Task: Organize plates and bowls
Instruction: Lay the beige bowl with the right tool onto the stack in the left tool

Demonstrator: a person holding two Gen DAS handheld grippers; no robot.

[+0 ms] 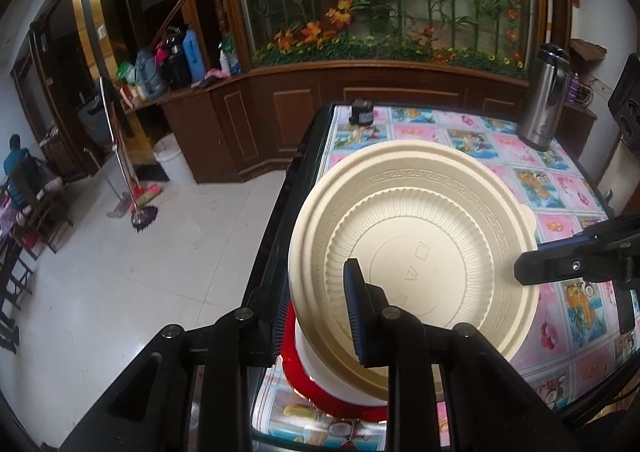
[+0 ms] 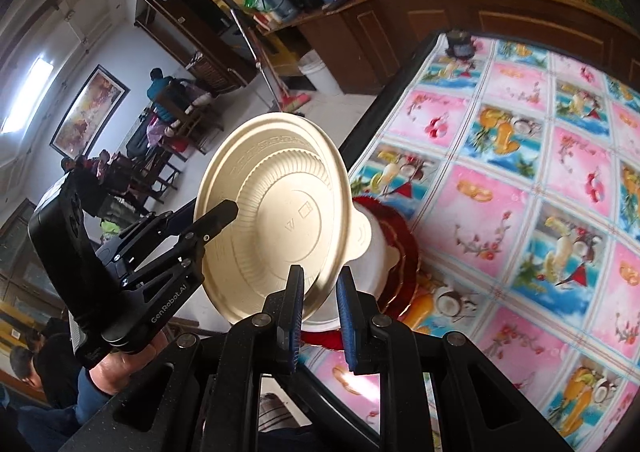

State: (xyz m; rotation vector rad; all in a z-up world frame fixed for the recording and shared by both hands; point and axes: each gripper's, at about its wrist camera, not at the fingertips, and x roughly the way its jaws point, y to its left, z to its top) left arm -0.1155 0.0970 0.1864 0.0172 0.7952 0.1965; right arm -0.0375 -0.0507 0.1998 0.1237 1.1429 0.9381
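A cream disposable plate (image 1: 416,240), ribbed and tilted on edge, is held up over the table's near left corner; it also shows in the right wrist view (image 2: 276,207). My left gripper (image 1: 316,316) is shut on its left rim. My right gripper (image 2: 318,316) straddles its opposite rim with the blue pads (image 2: 345,316) slightly apart from it. Below the plate a white bowl (image 2: 380,256) sits on a red plate (image 2: 404,236); the red plate also shows in the left wrist view (image 1: 320,392).
The table (image 2: 520,191) has a pink and blue fruit-print cloth. A steel thermos (image 1: 546,99) stands at its far right and a small dark object (image 1: 362,111) at its far left edge. White tiled floor (image 1: 140,292) lies left of the table.
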